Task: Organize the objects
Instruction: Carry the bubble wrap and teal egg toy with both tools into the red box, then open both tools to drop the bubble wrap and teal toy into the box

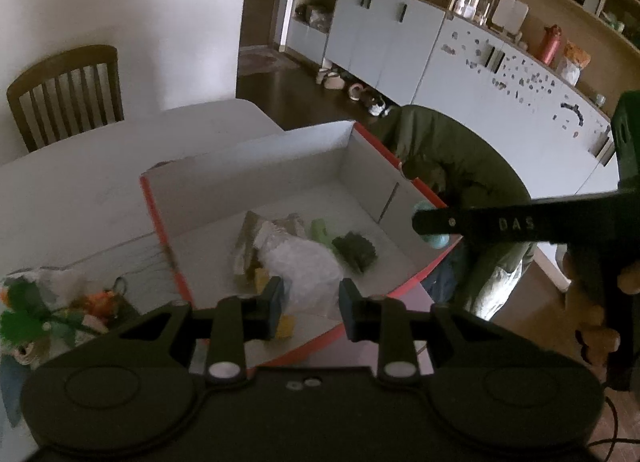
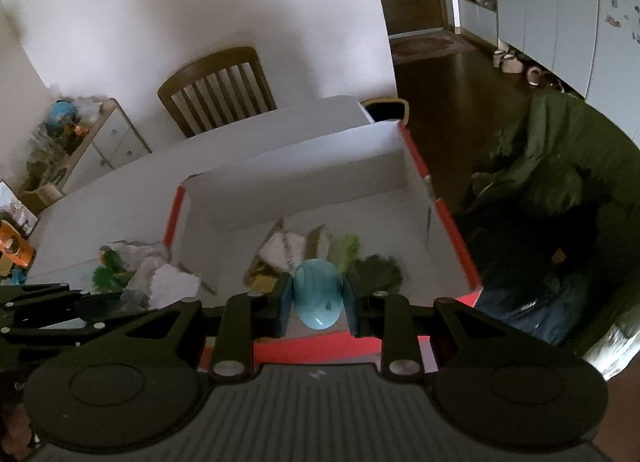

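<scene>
**Blue egg held over the box**

The right tool (image 2: 316,298) squeezes a smooth light-blue plastic egg shape (image 2: 318,294) between its 2 fingers. The egg hangs just above the near edge of a big white cardboard box with orange-red edges (image 2: 452,221).

The left tool (image 1: 308,310) holds nothing. Its 2 fingers sit close together with a small gap, over the near edge of the same box. From the left view, the right tool shows at 3 o'clock as a long black bar, with the egg peeking out at its tip.

Inside the box lie a crinkly clear plastic bag (image 1: 296,262), a dark green bumpy lump (image 1: 356,252) and a pale green piece (image 1: 320,232).

The box stands on a white table (image 1: 80,189). At 9 o'clock of the box, on the table, sits a pile of green and orange toys (image 1: 48,314). A brown wooden chair with slats (image 2: 216,91) stands at 12 o'clock behind the table. A person in a dark green jacket (image 2: 560,165) is at 3 o'clock.
</scene>
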`<state>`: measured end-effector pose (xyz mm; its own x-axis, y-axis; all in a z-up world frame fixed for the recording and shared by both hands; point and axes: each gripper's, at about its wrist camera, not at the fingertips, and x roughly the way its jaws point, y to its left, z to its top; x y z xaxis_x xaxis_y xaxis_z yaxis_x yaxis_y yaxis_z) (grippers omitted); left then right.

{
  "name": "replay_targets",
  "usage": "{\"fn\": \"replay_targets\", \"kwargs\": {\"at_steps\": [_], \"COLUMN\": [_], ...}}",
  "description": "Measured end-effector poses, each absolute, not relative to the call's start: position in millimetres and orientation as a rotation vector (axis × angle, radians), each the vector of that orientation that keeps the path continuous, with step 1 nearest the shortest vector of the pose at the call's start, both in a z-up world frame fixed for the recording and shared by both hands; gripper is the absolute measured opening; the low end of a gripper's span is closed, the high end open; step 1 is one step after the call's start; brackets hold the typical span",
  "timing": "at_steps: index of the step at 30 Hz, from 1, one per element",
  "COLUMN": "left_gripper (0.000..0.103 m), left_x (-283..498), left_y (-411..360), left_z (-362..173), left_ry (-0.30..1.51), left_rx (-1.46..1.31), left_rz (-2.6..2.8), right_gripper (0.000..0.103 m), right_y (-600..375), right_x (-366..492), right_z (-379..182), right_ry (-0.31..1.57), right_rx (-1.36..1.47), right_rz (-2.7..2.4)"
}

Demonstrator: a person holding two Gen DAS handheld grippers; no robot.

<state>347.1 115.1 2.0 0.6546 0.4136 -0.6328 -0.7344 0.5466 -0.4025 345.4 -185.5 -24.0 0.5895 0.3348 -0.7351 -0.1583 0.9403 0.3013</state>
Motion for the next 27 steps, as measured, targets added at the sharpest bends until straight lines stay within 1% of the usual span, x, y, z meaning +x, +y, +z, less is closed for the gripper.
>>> {"fn": "replay_targets", "kwargs": {"at_steps": [12,27], "left_gripper": [0.028,0.028], "left_x": [404,441], "left_y": [142,172], "left_z": [-14,-46], "left_ry": [0.636,0.786], "left_rx": [-0.707,-0.753], "left_rz": [0.701,0.68], "right_gripper": [0.026,0.026], "right_y": [-192,-164], "right_x": [404,469], "right_z": [-38,-85], "right_ry": [0.931,1.062], "right_rx": [0.165,0.062], "right_rz": [0.312,0.302]}}
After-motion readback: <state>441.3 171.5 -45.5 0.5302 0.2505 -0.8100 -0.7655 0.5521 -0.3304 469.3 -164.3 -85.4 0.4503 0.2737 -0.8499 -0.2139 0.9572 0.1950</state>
